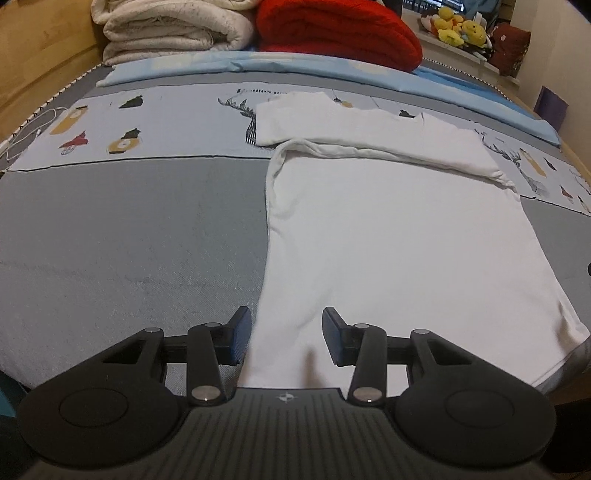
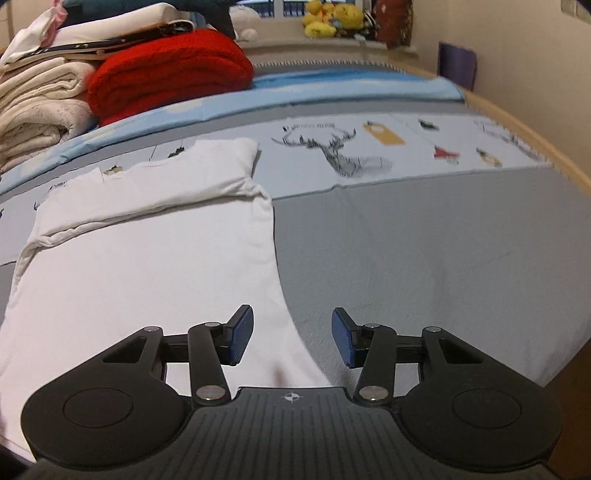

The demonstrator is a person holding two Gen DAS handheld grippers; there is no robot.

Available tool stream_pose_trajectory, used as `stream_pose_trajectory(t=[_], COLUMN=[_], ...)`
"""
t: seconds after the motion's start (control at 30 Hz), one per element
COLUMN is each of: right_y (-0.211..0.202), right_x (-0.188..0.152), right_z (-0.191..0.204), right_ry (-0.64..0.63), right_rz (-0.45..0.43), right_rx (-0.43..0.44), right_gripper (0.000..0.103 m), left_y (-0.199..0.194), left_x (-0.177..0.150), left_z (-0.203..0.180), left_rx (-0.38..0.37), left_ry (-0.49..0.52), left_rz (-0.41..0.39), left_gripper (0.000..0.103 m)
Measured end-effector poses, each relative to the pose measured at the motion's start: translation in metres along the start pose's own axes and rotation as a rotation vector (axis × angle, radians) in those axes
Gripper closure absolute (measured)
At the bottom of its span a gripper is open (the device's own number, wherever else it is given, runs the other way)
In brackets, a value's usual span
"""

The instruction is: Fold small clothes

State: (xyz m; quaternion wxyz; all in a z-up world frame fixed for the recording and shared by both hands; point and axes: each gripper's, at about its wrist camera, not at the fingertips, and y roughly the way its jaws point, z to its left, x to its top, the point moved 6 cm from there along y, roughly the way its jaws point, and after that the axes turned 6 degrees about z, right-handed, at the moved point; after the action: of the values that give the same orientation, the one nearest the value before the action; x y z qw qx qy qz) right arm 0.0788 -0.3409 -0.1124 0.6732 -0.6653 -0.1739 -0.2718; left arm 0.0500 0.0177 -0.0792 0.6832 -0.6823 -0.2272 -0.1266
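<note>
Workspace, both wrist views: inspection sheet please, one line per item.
Surface: bed with grey cover and a printed sheet band.
Job's things: white T-shirt lying flat, top part folded down across it.
Clutter: cream blanket and red blanket stacked at the far end.
Grippers: left gripper open over the shirt's left hem corner; right gripper open over its right hem edge; neither holds anything.
Cables: white cable at the bed's left edge.
Surroundings: plush toys on the sill, wall at right.

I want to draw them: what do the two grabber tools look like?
Both the left tool and right tool are black, with round discs at the sides, silver pivot pins, a ribbed grey base bearing a small white crosshair mark, and flat blue pads on the fingers.
</note>
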Motion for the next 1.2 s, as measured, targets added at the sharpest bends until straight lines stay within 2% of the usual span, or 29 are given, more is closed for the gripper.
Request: stream_pose_trajectory(t=[0.17, 0.3, 0.6, 0.83, 1.0, 1.2], right_y=[0.009, 0.027, 0.047, 0.05, 0.046, 0.042], right_x=[-0.01, -0.028, -0.052, -0.052, -0.046, -0.039], right_z=[-0.005, -0.018, -0.034, -0.033, -0.041, -0.049], right_ry=[0.024, 0.048, 0.069, 0.064, 0.102, 0.198], right_rz=[0.07, 0.176, 0.322, 0.323, 0.289, 0.262], right_rx=[0.014, -0.036, -0.098, -0.102, -0.133, -0.088], right_gripper=[0.054, 0.054, 0.051, 0.051, 0.051, 0.051], left_y=[0.01, 0.02, 0.043, 0.043, 0.041, 0.039], left_x=[-0.006, -0.011, -0.026, -0.026, -0.025, -0.025], left_z=[0.009, 0.017, 0.021, 0.021, 0.03, 0.036], left_rx=[-0.008, 0.0, 0.019, 0.023, -0.008, -0.054], left_ry=[-0.05, -0.098, -0.116, -0.097, -0.173, -0.239], left_rz=[0.058, 0.115, 0.223, 0.211, 0.212, 0.225], left_gripper=[0.055, 0.051, 0.051, 0.053, 0.053, 0.053])
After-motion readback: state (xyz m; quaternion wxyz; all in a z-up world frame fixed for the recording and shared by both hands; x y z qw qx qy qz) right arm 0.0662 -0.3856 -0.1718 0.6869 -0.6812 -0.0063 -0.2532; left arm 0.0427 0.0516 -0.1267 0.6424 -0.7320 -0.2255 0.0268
